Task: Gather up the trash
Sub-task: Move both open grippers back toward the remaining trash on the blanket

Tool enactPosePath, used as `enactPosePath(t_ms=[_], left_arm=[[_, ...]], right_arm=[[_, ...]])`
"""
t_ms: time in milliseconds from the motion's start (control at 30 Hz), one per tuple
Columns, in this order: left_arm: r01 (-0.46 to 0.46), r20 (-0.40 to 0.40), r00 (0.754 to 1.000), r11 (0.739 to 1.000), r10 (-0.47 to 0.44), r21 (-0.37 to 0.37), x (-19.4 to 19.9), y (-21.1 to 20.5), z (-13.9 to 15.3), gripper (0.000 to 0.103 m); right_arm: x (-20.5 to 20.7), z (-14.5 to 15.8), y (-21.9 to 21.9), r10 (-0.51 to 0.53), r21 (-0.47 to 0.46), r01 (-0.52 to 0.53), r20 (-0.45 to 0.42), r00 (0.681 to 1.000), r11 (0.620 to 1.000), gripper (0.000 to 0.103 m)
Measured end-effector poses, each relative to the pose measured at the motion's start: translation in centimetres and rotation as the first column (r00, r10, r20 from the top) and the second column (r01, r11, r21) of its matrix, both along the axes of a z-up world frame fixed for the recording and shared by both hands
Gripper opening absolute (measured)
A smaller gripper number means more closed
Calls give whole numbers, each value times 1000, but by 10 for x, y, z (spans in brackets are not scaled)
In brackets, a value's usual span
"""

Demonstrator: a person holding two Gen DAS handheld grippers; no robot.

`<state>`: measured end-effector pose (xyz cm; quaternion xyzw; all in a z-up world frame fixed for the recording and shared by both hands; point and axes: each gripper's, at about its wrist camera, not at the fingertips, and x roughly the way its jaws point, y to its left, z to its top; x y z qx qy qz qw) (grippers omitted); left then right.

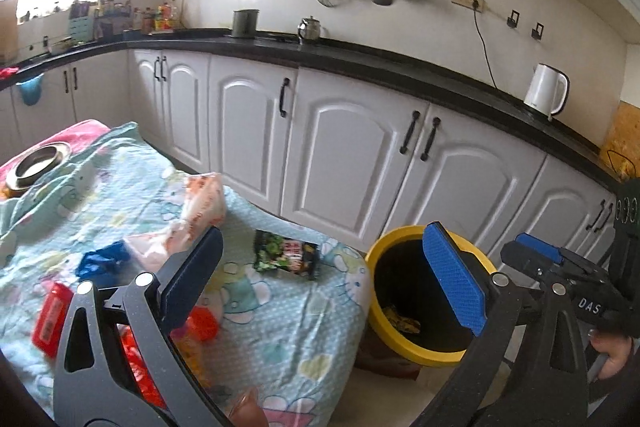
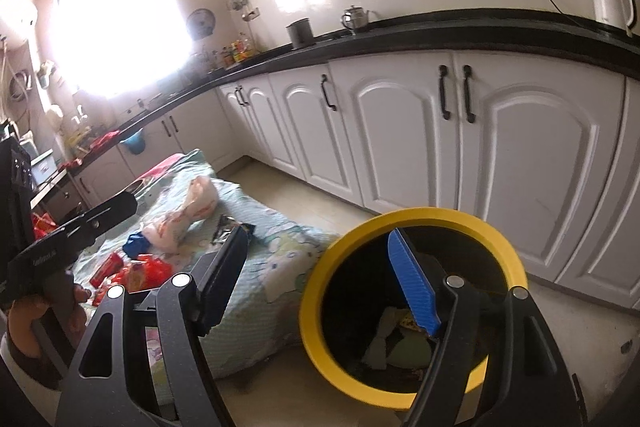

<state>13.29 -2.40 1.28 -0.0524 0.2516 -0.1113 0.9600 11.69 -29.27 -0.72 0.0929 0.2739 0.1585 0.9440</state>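
Two hand-held grippers above a cloth-covered table and a waste bin. The left gripper (image 1: 320, 267) hangs over the table's right edge with its jaws spread wide and nothing between them. Its dark left finger stands over the litter, and its blue-padded right finger (image 1: 454, 277) stands over the bin's mouth. The right gripper (image 2: 320, 275) is likewise wide open and empty, one finger over the table's corner, the other, with a blue pad (image 2: 412, 287), over the bin's opening.

The yellow-rimmed bin (image 1: 376, 319) stands on the floor, just beside the table's right edge. Crumpled paper and wrappers (image 2: 394, 341) lie at its bottom.

On the light blue cartoon-print cloth (image 1: 280, 331):
- a dark green snack packet (image 1: 286, 259) lies flat near the right edge, apart from the rest;
- a white-and-orange plastic bag (image 1: 200, 203) lies bunched toward the far edge;
- a crumpled blue item (image 1: 102, 261) lies just beside the bag;
- red wrappers (image 1: 52, 319) lie clustered at the near left, partly hidden by the left gripper's frame.

A metal bowl (image 1: 34, 167) rests at the table's far left corner. Behind, a black counter (image 1: 360, 61) over white cabinets carries a white kettle (image 1: 546, 89), a glass teapot (image 1: 309, 29) and a dark canister (image 1: 245, 23).
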Motion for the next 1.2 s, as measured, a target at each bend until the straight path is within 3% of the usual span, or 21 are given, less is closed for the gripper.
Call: enactPosePath(t_ms=[800, 1200], left_arm=[[-165, 34, 985, 986, 166, -30, -26, 90, 10, 92], [-253, -8, 967, 967, 253, -34, -38, 147, 1, 92]], right_arm=[[-17, 13, 101, 221, -40, -221, 10, 975, 975, 70], [-16, 3, 166, 327, -56, -328, -25, 945, 943, 70]])
